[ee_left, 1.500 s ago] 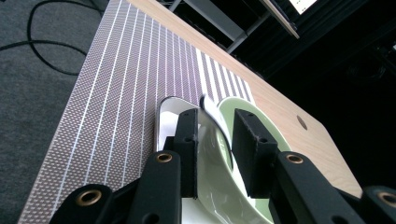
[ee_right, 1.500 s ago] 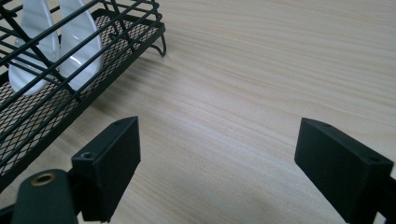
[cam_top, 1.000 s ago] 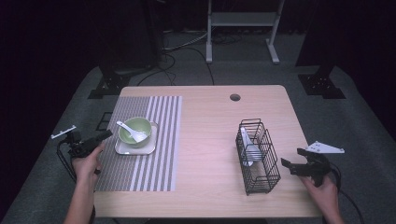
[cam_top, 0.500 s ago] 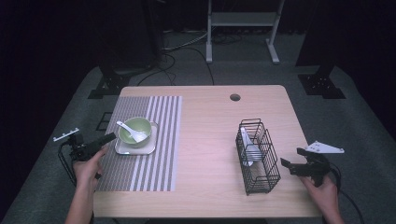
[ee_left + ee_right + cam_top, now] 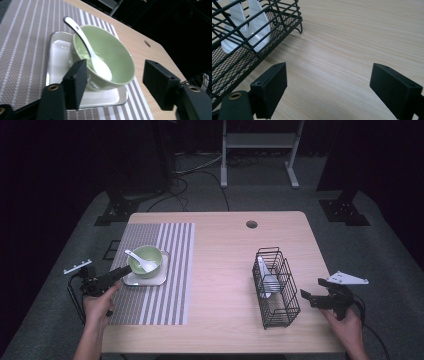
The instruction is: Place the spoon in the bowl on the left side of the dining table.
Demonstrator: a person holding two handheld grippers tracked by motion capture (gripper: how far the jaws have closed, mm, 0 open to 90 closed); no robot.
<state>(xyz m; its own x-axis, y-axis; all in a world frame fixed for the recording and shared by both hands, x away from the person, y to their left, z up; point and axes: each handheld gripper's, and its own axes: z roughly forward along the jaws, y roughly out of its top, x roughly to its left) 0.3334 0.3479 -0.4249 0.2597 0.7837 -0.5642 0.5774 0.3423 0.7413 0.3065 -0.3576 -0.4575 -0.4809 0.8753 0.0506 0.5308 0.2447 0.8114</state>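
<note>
A pale green bowl (image 5: 105, 60) stands just ahead of the left gripper (image 5: 113, 77), glossy, round and deep, with a smooth rim. A white spoon (image 5: 87, 50) lies in it, its scoop low against the inner wall and its handle rising over the far-left rim as that gripper's view has it. The bowl sits on a small white tray (image 5: 58, 62) with rounded corners, and the tray rests on a grey placemat (image 5: 22, 50) with white stripes.

The left gripper's jaws stand apart and have just been opening; the near side of the bowl shows between them, but neither pad presses on it. In the high view the left gripper (image 5: 117, 273) points at the bowl (image 5: 146, 259) from its near-left side, tips just short of the tray's edge. A second ago its tips lay at the bowl's rim; now it has drawn back a little, and the bowl, spoon and tray stay as they were.

The right gripper (image 5: 328, 92) hovers over bare wooden table (image 5: 352, 37), jaws wide apart with nothing between them, in the same place as before. To its front-left stands a black wire basket (image 5: 249, 37) holding white pieces, probably spoons, though the mesh hides their shape.
</note>
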